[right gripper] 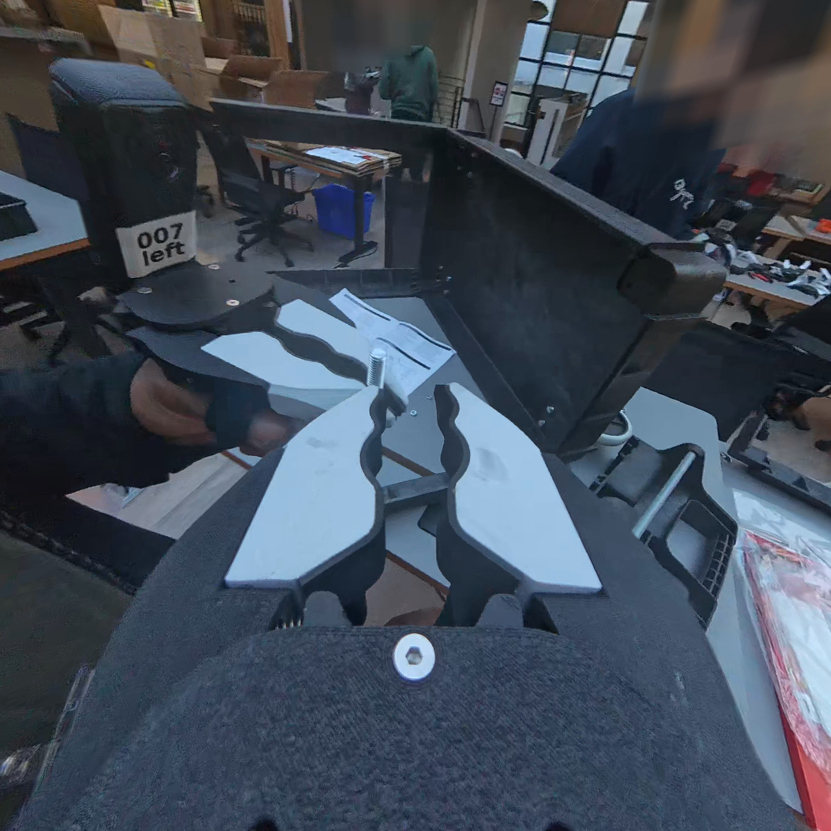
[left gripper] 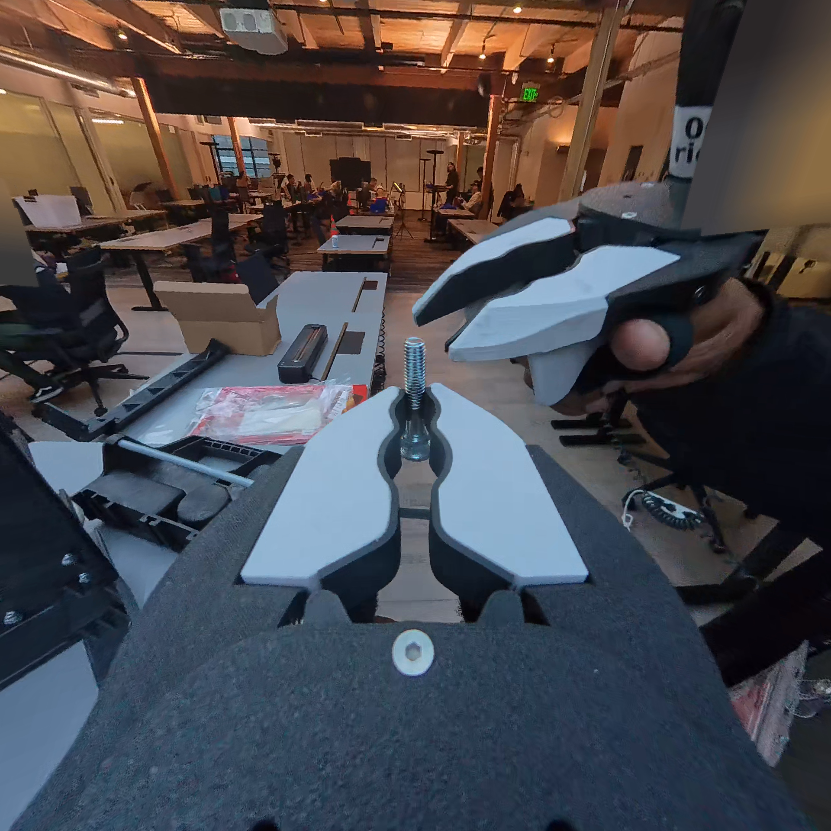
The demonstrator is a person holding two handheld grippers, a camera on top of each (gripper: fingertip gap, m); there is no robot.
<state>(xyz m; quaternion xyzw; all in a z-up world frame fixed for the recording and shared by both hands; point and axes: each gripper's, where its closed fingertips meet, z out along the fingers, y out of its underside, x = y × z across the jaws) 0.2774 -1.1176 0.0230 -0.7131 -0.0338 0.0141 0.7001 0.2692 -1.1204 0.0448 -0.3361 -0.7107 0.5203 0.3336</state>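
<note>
**Bolt clamped in left claw, right claw spread beside it**

Open-plan workshop, wood-beam ceiling, rows of desks w/ office chairs, people seated far back. Grey surface [left gripper: 314, 306] carries loose parts.

Left claw [left gripper: 414, 395]: pressed together on a silver threaded bolt [left gripper: 413, 368]. Bolt upright, threaded end sticking up past the tips, smooth shank and head sitting in the scalloped gap between the fingers. Claw is held off the surface edge, wood floor under it.

Right claw [right gripper: 407, 395]: spread, nothing between the fingers. From left wrist view it sits up and to the right of the bolt [left gripper: 434, 323], tips pointed toward it, near but not touching. From right wrist view the bolt [right gripper: 377, 368] shows just past its left fingertip.

Around on surface: open cardboard box [left gripper: 225, 314], black oblong device [left gripper: 302, 353], red-and-clear plastic bag [left gripper: 265, 411], black plastic frame w/ metal rod [left gripper: 180, 458]. Right wrist view: black textured panel [right gripper: 530, 288] standing upright, printed paper sheet [right gripper: 395, 332] lying flat beside it.
</note>
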